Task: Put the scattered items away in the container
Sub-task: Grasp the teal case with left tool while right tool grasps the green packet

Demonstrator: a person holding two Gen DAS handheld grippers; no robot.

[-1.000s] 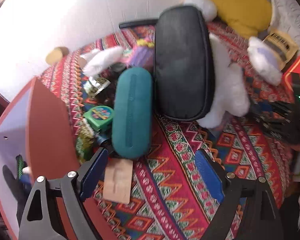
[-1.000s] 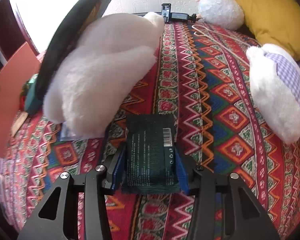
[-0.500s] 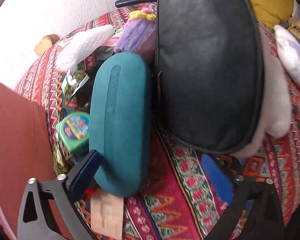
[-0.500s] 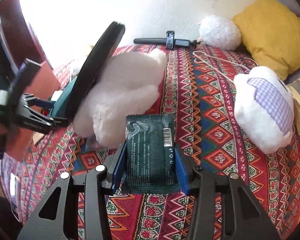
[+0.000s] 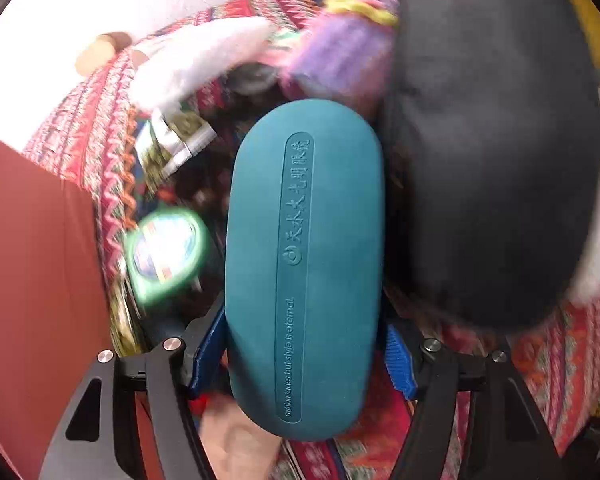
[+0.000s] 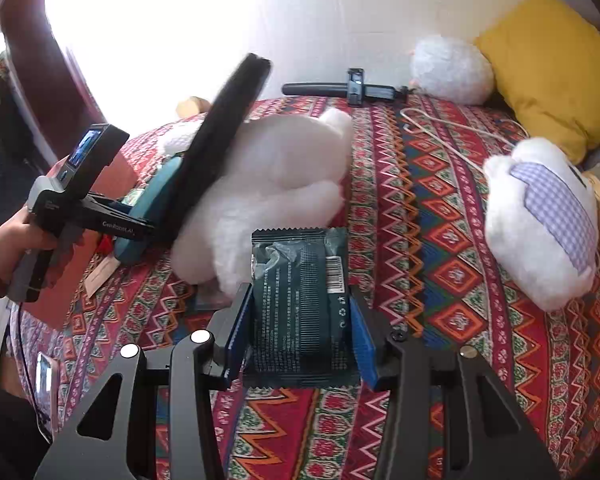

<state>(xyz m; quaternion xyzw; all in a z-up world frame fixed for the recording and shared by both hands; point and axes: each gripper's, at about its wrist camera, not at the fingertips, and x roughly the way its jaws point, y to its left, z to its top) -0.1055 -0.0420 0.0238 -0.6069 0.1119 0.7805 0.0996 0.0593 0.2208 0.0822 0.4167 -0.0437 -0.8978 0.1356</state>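
Note:
My left gripper (image 5: 302, 344) is shut on a teal glasses case (image 5: 304, 264), its blue pads pressed against both sides of the case's near end. The case also shows in the right wrist view (image 6: 152, 208), with the left gripper (image 6: 116, 220) on it. My right gripper (image 6: 298, 340) is shut on a dark green foil packet (image 6: 300, 304) and holds it above the patterned bedspread (image 6: 440, 240). The red-brown container (image 5: 32, 280) stands at the left edge of the left wrist view.
A black flat pouch (image 5: 496, 140) leans on a white plush (image 6: 276, 184) right beside the case. A green round tin (image 5: 164, 252), snack packets (image 5: 172, 140) and a purple plush (image 5: 340, 52) lie behind. A yellow cushion (image 6: 552, 68), white plush (image 6: 540, 220) and selfie stick (image 6: 340, 89) lie further right.
My left gripper moved forward around the teal case and closed on it. My right gripper lifted and pulled back a little with the packet still in it.

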